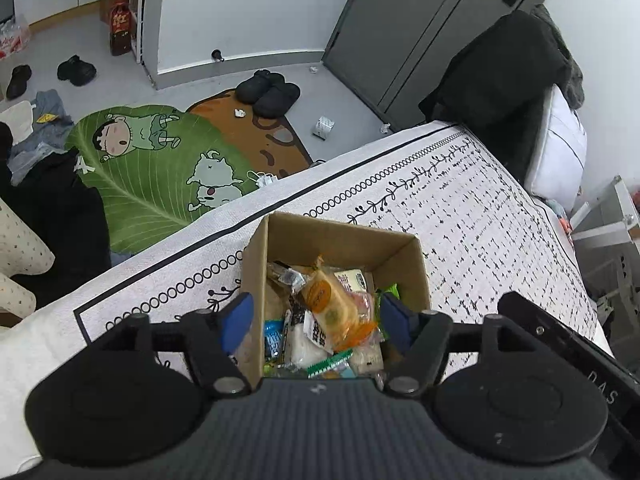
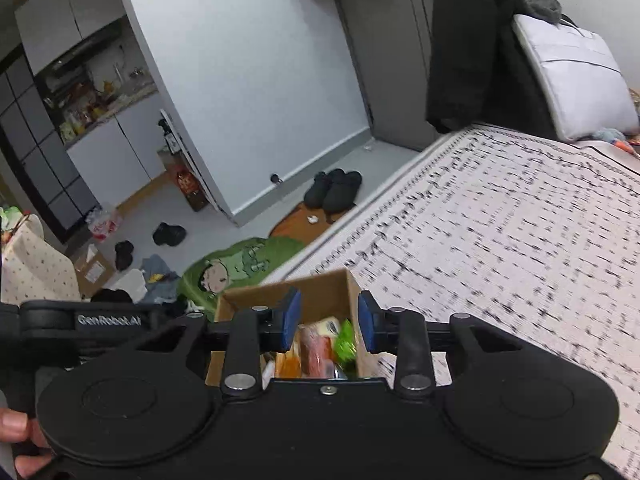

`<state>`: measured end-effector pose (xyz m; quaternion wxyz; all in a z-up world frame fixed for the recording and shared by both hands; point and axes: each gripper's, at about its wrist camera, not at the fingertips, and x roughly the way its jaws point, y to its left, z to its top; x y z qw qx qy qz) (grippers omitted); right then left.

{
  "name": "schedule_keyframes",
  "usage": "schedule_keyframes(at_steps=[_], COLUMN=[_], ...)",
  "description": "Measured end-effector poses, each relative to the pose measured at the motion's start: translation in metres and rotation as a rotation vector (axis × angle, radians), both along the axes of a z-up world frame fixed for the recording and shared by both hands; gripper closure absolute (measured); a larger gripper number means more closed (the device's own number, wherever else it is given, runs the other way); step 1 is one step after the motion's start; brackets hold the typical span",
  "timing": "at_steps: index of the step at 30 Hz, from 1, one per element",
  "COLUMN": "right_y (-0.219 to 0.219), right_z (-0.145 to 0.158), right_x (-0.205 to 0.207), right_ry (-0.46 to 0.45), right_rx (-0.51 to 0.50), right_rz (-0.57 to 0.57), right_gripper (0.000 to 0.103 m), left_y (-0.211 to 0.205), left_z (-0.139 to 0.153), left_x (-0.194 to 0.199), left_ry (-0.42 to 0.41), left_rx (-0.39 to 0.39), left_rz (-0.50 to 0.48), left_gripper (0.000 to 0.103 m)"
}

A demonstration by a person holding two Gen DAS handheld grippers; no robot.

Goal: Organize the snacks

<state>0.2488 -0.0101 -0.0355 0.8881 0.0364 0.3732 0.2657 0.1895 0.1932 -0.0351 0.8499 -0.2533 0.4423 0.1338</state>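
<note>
On the floor at far left, black shoes [image 1: 76, 70] and a heap of clothes [image 1: 44, 136] lie near a green cartoon rug [image 1: 160, 176], with a pair of black slippers [image 1: 268, 92] on the brown rug [image 1: 280, 140] beside it.

A bed with a white patterned cover [image 1: 460, 208] runs across the middle, and on it, near the edge closest to the rug, stands an open cardboard box [image 1: 416, 268] filled with wrapped snacks [image 1: 320, 320]: an orange-printed clear packet [image 1: 328, 300] on top, a blue packet [image 1: 274, 338] at the left and a green one [image 1: 390, 290] at the right wall.

The left tool [image 1: 316, 320] hangs over the box with its blue pads [image 1: 238, 320] spread wide, one outside the box's left wall and the other at the right wall; nothing is between them.

In the right wrist view, blurred by motion, the right tool [image 2: 328, 322] is above the same box [image 2: 332, 286], its pads [image 2: 290, 320] parted and gripping nothing, snacks [image 2: 316, 348] showing in the gap. A thumb [image 2: 14, 424] shows at the lower left edge of that view.

At right, a dark jacket [image 1: 500, 80] hangs over the end of the bed beside a white pillow [image 1: 560, 148], with a grey door [image 1: 420, 28] behind.
</note>
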Motion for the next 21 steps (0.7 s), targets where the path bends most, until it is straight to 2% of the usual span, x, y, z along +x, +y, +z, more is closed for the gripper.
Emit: schedule_keyframes(at_steps=[3,10,13,18,21], right_y=[-0.009,-0.035,-0.046,-0.065,-0.078], right_z=[0.005,0.02,0.022,0.027,0.032], right_x=[-0.009,-0.03,-0.04,-0.056,-0.066], right_ry=[0.002,0.008,0.002,-0.028,-0.038], right_rx=[-0.019,-0.006,-0.004,-0.009,0.006], right_rz=[-0.013,-0.06,-0.101,-0.16,-0.195], right_gripper=[0.055,0.05,0.04,0.016,0.009], left_y=[-0.006,-0.025,-0.031,-0.043,-0.051], left_z=[0.003,0.021,0.029,0.04,0.045], left_x=[-0.005,-0.021,-0.03,-0.045,-0.054], left_ry=[0.012,-0.021,-0.037,-0.064,-0.079], left_rx=[0.014,0.041,0.036,0.058,0.067], left_rz=[-0.011,-0.069,-0.085,-0.113,-0.128], left_gripper=[0.025,0.017,0.01,0.003,0.0])
